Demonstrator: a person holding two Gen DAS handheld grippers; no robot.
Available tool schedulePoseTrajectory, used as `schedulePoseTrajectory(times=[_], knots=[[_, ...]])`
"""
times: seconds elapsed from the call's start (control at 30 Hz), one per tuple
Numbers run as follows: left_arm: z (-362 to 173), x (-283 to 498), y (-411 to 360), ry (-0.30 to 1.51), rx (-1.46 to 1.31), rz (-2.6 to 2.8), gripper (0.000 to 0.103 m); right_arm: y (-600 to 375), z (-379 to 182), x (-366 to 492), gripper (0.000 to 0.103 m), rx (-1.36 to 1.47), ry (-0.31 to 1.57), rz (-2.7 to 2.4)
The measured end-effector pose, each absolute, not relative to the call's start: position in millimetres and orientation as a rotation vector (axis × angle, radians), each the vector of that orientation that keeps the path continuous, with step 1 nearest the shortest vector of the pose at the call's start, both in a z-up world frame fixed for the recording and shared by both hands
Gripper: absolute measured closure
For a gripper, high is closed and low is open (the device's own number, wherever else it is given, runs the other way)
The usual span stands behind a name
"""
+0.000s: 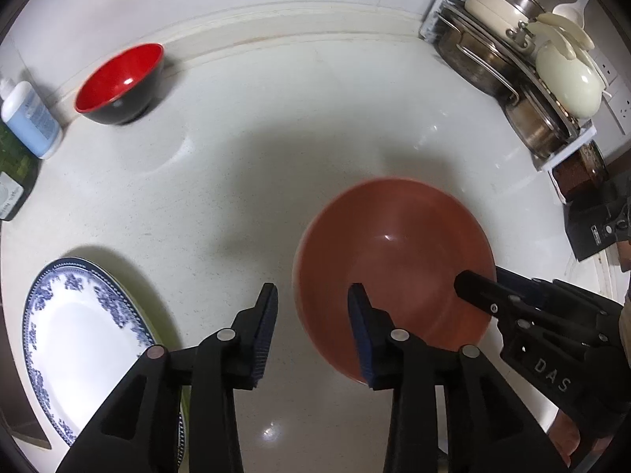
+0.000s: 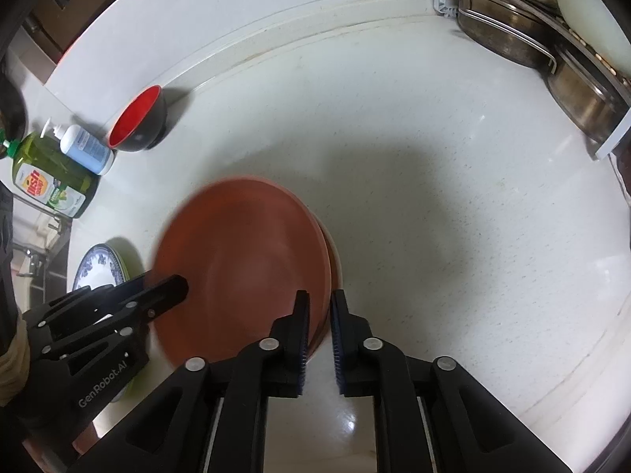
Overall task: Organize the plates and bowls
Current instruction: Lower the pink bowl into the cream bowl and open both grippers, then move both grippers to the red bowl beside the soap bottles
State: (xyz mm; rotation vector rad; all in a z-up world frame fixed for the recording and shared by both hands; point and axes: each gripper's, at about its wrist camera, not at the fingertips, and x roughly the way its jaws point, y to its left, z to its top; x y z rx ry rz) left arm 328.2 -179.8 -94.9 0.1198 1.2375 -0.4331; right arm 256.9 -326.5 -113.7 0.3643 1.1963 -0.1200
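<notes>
A large terracotta bowl (image 1: pixel 394 272) (image 2: pixel 240 264) is over the white counter, motion-blurred. My right gripper (image 2: pixel 318 315) is shut on its right rim, one finger inside and one outside; it shows in the left wrist view (image 1: pixel 479 285) too. My left gripper (image 1: pixel 311 307) is open, its jaws straddling the bowl's left rim without closing; it shows in the right wrist view (image 2: pixel 173 287). A red-and-black bowl (image 1: pixel 120 84) (image 2: pixel 138 122) stands at the back left. A blue-patterned white plate (image 1: pixel 83 339) (image 2: pixel 98 266) lies at the front left on something green.
A dish rack (image 1: pixel 508 63) (image 2: pixel 552 39) with steel pans and cream lids fills the back right corner. A blue pump bottle (image 1: pixel 29 118) (image 2: pixel 84 146) and a green dish-soap bottle (image 2: pixel 49 179) stand at the left edge. A dark box (image 1: pixel 591 224) sits at the right.
</notes>
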Motion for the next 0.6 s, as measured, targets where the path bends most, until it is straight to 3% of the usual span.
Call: schedulePoseTrajectory(times=[0.07, 0.23, 0.6], knots=[[-92.2, 328.6, -179.0, 1.217, 0.135, -0.420, 0.056, -327.4, -113.8, 257.4, 0.076, 0.363, 1.200, -0.122], [-81.5, 329.4, -174.4, 1.172, 0.148, -0.410, 0.049, -327.0, -108.5, 256.6, 0.075, 0.351, 1.177, -0.131], [-48.7, 337.1, -142.0, 1.058, 0.137, -0.362, 0.040, -315.7, -72.9, 259.0, 0.060, 0.259, 1.070, -0.155]])
